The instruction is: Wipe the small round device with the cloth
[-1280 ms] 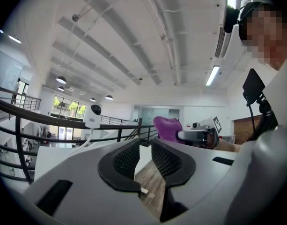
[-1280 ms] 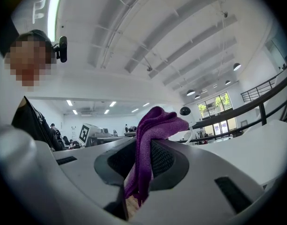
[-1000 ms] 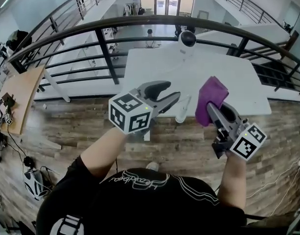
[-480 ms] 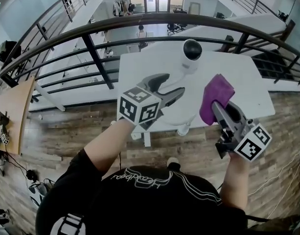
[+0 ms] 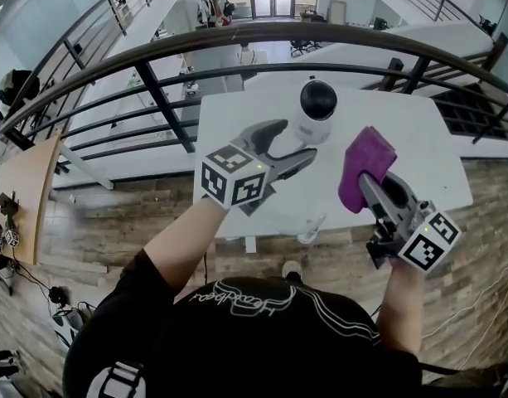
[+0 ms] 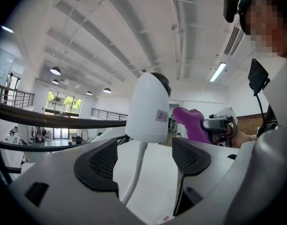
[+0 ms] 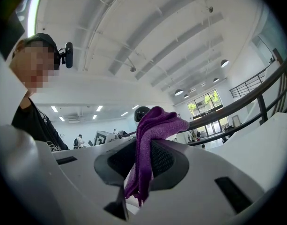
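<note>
Left gripper (image 5: 292, 146) jaws wide, have just been opening. Nothing is pressed between the pads; only the device's white cord (image 6: 135, 172) passes through the gap. Right gripper (image 5: 365, 182) jaws are clamped on the purple cloth (image 5: 366, 162). The small round device (image 5: 316, 109) stands on the white table (image 5: 419, 131), just ahead of the left jaws, untouched. Cloth is near it but apart. Judgement: wiping not yet begun; steadying the device and the whole wipe remain.
</note>
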{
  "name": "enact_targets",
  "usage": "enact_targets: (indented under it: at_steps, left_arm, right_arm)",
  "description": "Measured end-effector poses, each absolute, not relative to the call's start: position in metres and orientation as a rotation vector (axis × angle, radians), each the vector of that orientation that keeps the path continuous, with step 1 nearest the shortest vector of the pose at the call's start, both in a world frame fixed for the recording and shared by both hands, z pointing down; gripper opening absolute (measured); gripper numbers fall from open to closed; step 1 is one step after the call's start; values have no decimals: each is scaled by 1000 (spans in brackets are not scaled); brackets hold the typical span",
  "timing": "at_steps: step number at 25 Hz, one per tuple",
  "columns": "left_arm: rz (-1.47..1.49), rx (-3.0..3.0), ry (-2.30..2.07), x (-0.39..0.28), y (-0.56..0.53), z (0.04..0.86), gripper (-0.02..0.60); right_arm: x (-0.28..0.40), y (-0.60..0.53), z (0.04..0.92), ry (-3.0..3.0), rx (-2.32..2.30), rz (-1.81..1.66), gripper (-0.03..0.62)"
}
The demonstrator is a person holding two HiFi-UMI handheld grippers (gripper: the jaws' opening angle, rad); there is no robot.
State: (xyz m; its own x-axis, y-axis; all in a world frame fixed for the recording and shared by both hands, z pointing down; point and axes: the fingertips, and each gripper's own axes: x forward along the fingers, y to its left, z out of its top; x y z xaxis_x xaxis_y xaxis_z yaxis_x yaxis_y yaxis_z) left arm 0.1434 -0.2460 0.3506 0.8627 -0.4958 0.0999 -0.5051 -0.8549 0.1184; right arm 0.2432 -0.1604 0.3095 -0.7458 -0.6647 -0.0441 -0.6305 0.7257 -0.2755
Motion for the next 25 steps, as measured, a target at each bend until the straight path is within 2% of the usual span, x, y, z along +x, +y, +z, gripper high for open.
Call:
enact_targets:
  at_steps: [14,18,25]
  left_arm:
    - [16,2887,-649,155,-258,345,348]
    - [7,2885,-659,153,-262,344,308]
    - [19,2891,-653,153,-262,345,301]
  right_arm:
    - [246,-194,307,2779,-999,-388,63]
    - [244,-197,305,2768,-980,-391,61]
    - [240,-199,293,2748,-931,-394,61]
